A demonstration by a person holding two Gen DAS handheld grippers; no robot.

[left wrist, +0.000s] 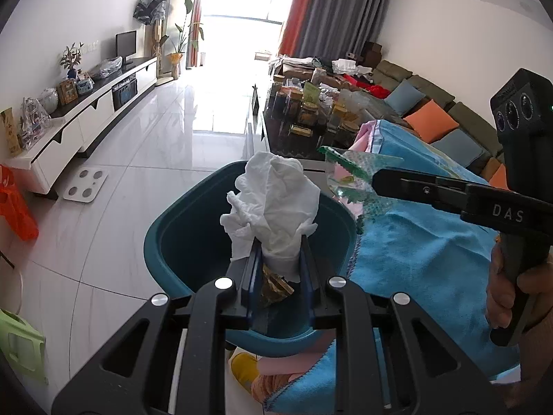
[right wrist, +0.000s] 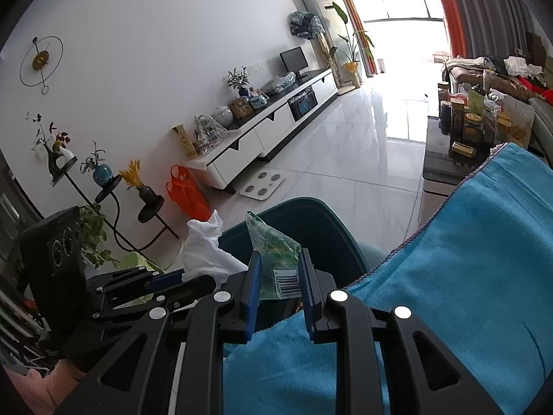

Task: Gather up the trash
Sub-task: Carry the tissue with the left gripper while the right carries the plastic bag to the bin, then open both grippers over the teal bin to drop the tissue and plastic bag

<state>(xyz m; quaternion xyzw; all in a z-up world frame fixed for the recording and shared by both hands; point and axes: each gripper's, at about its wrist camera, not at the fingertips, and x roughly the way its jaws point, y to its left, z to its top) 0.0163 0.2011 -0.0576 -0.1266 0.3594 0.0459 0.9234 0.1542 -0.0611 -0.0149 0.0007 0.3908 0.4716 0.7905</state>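
Both jaws clamped on trash. Left gripper (left wrist: 278,252) pinches a crumpled white tissue (left wrist: 273,204) between its blue pads; the tissue sticks up past the fingertips, directly over the open mouth of the teal bin (left wrist: 166,242). A small brown scrap (left wrist: 274,287) sits low between the same fingers, under the tissue; can't tell what it is.

Right gripper (right wrist: 278,269) holds a green printed wrapper (right wrist: 276,252), barcode end near the fingertips, the rest sticking up and forward. From the left wrist view the wrapper (left wrist: 349,180) is at the bin's right rim, over the edge where the bin meets the blue towel (left wrist: 425,242). From the right wrist view the wrapper is over the bin (right wrist: 311,214) interior.

Both grippers are close together, left one just to the left of the right one, tissue (right wrist: 207,249) and wrapper near each other but apart.

Bin stands on the white tiled floor (left wrist: 138,180), touching the towel-covered surface. White body scale (left wrist: 86,185) lies on the floor beyond it, near the TV cabinet (left wrist: 86,124). Orange plastic bag (right wrist: 186,190) leans at the cabinet's end.
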